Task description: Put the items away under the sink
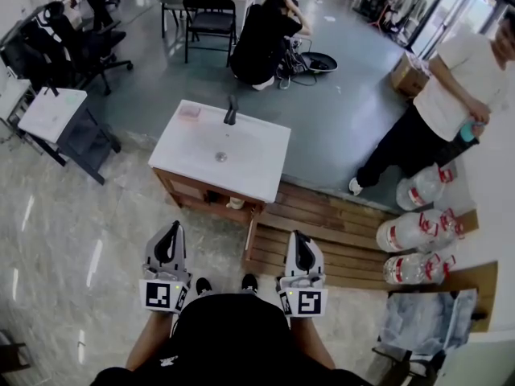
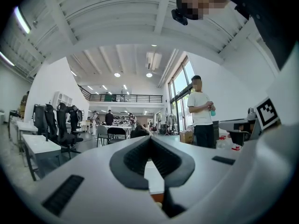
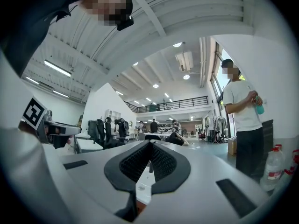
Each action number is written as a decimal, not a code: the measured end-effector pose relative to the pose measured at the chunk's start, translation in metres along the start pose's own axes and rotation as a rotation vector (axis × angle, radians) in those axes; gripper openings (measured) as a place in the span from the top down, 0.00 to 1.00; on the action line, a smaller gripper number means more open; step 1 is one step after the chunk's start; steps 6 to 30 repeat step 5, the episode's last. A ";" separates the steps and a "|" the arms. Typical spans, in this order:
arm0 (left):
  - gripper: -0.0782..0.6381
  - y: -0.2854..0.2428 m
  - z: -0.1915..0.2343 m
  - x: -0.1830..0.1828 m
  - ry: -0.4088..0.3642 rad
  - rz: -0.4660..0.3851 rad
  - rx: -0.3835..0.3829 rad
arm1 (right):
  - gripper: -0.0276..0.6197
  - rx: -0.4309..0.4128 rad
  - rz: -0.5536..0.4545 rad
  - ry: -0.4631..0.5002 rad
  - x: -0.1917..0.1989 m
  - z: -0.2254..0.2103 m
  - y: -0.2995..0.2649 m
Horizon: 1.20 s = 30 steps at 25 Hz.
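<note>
A white-topped sink cabinet (image 1: 241, 163) with a dark faucet (image 1: 231, 111) stands on the floor ahead of me. A small pink item (image 1: 189, 112) lies on its back left corner. A pale object (image 1: 235, 203) shows in the wooden base under the top. Both grippers hover side by side in front of the cabinet, well short of it, pointing level. My left gripper (image 1: 170, 232) (image 2: 150, 138) is shut with nothing between its pads. My right gripper (image 1: 298, 240) (image 3: 149, 143) is shut and empty too. Through each gripper's jaws I see a strip of the white sink top.
A wooden pallet (image 1: 330, 227) lies right of the cabinet, with three large water bottles (image 1: 418, 232) beyond it. One person (image 1: 451, 95) stands at the right holding a teal bottle; another crouches (image 1: 265, 34) behind the sink. A small white table (image 1: 52, 112) stands at the left.
</note>
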<state>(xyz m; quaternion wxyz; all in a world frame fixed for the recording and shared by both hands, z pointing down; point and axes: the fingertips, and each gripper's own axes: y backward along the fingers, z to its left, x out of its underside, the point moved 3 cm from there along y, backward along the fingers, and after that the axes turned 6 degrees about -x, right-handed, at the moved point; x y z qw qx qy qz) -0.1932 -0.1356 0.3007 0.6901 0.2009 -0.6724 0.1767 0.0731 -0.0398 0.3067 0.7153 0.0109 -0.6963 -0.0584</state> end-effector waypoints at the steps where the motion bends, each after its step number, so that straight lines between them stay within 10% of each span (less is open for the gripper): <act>1: 0.88 0.001 0.000 0.000 0.000 0.000 0.002 | 0.94 -0.001 0.000 -0.002 0.001 0.001 0.000; 30: 0.88 0.003 0.002 0.002 -0.002 0.004 0.004 | 0.94 -0.007 -0.008 0.002 0.002 0.004 0.001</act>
